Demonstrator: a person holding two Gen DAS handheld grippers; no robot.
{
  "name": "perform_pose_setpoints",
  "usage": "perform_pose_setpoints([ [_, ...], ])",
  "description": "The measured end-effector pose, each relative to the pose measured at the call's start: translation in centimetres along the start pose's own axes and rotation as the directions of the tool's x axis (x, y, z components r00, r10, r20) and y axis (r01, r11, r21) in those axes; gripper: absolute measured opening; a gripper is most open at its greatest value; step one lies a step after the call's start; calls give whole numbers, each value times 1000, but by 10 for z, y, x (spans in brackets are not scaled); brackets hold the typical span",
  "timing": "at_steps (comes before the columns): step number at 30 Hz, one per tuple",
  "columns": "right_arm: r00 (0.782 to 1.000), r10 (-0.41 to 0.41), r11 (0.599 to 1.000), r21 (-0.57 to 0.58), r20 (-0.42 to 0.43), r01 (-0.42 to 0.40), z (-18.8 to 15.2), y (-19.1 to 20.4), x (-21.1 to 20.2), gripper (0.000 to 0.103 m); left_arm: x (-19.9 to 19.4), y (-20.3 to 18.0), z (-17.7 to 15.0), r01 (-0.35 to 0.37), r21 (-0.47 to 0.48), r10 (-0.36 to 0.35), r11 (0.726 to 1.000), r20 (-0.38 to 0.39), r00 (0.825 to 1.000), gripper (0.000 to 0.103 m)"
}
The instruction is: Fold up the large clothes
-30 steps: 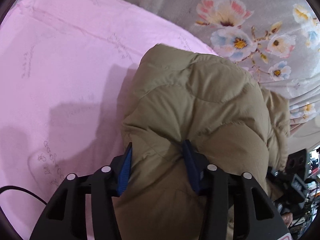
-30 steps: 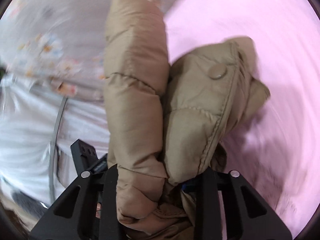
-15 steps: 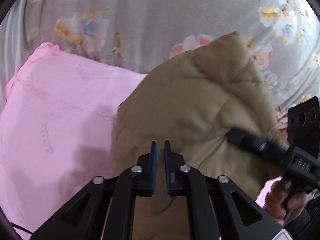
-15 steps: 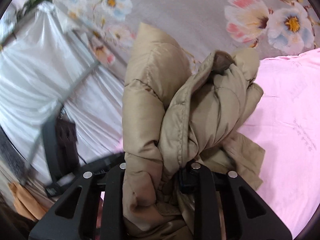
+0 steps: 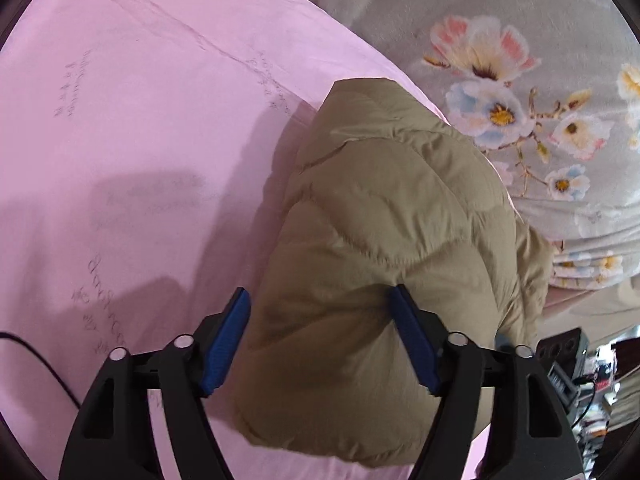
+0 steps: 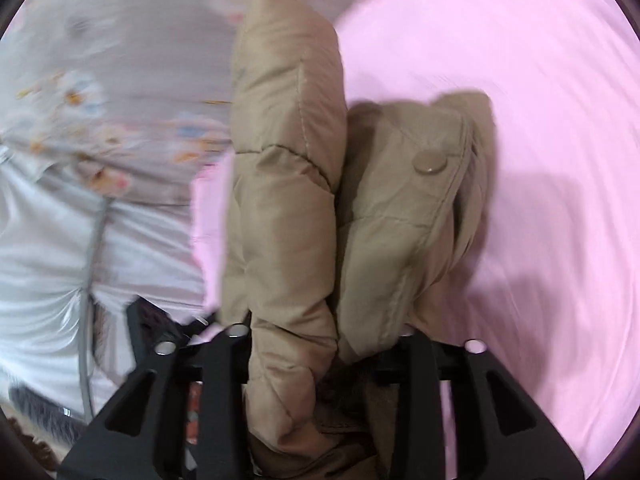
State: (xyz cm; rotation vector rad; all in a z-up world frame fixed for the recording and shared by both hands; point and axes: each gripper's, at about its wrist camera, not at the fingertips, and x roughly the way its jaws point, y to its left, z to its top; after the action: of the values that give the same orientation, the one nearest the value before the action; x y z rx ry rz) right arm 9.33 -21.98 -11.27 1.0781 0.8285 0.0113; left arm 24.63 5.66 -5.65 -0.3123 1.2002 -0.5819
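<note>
1. The pink sheet (image 5: 140,128) covers the bed and carries the whole job, with a grey floral cover (image 5: 540,40) beyond it. The sheet is smooth and loose, so a shove on the bundle could drag it into wrinkles or slide the bundle toward the sheet's edge.

2. The tan puffer jacket (image 5: 384,240) lies on the pink sheet as a bulky folded bundle, close to the sheet's border with the floral cover. It is springy with filling; my worry is that once let go the layers puff up and the fold falls open.

3. The left tool (image 5: 322,344) has just been opening and now stands wide, its blue pads (image 5: 226,344) astride the near end of the bundle. The right-hand pad touches the fabric and the other sits at its edge. I judge no real grip here, so a lift from this stance would likely slip off.

4. The right tool (image 6: 320,340) has also just been opening, with two thick folds of the jacket between its arms. Its pads are hidden by fabric, so I cannot tell whether it pinches. If it pulls away while cloth is snagged, the fold would be dragged apart.

5. A snap button (image 6: 430,160) faces up on one fold; a pad closing on it could skid.
</note>
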Motion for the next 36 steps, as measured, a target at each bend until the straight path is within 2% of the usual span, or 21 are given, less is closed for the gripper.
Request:
perform_pose_setpoints([
  [2, 996, -82, 996, 40, 36, 81, -9, -12, 2, 80, 10, 1, 10, 6, 29, -5, 1000, -31, 999, 87],
  [3, 997, -71, 995, 67, 29, 68, -10, -19, 7, 83, 17, 1, 13, 15, 44, -13, 999, -52, 999, 89],
  [6, 994, 103, 979, 180, -47, -93, -6, -41, 34, 86, 37, 8, 17, 25, 48, -21, 999, -84, 996, 98],
  [8, 981, 180, 967, 196, -70, -163, -1, -45, 49, 86, 53, 15, 18, 115, -2, -115, 993, -124, 986, 98],
  [9, 975, 211, 960, 206, -74, -192, 2, -47, 55, 83, 58, 16, 16, 146, -17, -147, 989, -129, 981, 98],
  [11, 958, 279, 938, 236, -71, -256, 7, -47, 61, 61, 64, 11, 15, 162, -1, -162, 987, -104, 981, 98],
  [12, 950, 306, 931, 228, -68, -284, 12, -40, 62, 54, 63, 5, 15, 173, 21, -171, 985, -81, 982, 97],
  [13, 949, 309, 937, 192, -67, -291, 17, -30, 60, 41, 59, -1, 16, 176, 48, -174, 983, -56, 983, 96],
  [14, 950, 305, 946, 138, -71, -293, 23, -16, 57, 35, 54, -4, 17, 184, 66, -182, 981, -33, 983, 96],
  [17, 954, 289, 954, -61, -78, -294, 44, 42, 51, 32, 29, -13, 32, 253, 87, -259, 964, 72, 963, 91],
  [21, 957, 288, 913, -291, -41, -287, 63, 107, 54, 32, -14, -15, 53, 256, 149, -286, 955, 233, 930, 89],
  [23, 964, 263, 896, -363, -30, -255, 68, 122, 62, 32, -24, -13, 59, 217, 173, -260, 961, 285, 923, 89],
  [24, 971, 237, 900, -371, -24, -229, 69, 123, 69, 33, -21, -9, 63, 173, 165, -217, 971, 305, 927, 89],
  [26, 992, 120, 923, -364, -30, -123, 74, 107, 98, 52, -4, 11, 66, 43, 118, -77, 992, 298, 951, 88],
  [27, 997, 31, 946, -321, -67, -51, 78, 87, 116, 56, 11, 24, 67, -55, 83, 31, 995, 267, 963, 87],
  [28, 994, 0, 966, -257, -109, -28, 80, 69, 122, 59, 21, 37, 65, -115, 51, 100, 992, 233, 967, 88],
  [29, 990, 37, 983, -172, -137, -61, 80, 53, 120, 61, 20, 46, 61, -104, 27, 95, 994, 232, 968, 87],
  [30, 988, 97, 990, -91, -118, -108, 77, 39, 104, 61, 8, 52, 56, -80, 8, 76, 997, 247, 966, 84],
  [32, 986, 160, 986, -34, -51, -161, 72, 25, 69, 62, -23, 48, 47, -115, 25, 102, 993, 307, 946, 82],
  [34, 991, 128, 992, -4, 28, -128, 65, 15, 29, 64, -46, 47, 41, -148, 44, 125, 988, 336, 933, 82],
  [36, 995, 49, 994, -104, 92, -40, 59, 35, 3, 52, -62, 39, 40, -231, 50, 200, 972, 347, 916, 82],
])
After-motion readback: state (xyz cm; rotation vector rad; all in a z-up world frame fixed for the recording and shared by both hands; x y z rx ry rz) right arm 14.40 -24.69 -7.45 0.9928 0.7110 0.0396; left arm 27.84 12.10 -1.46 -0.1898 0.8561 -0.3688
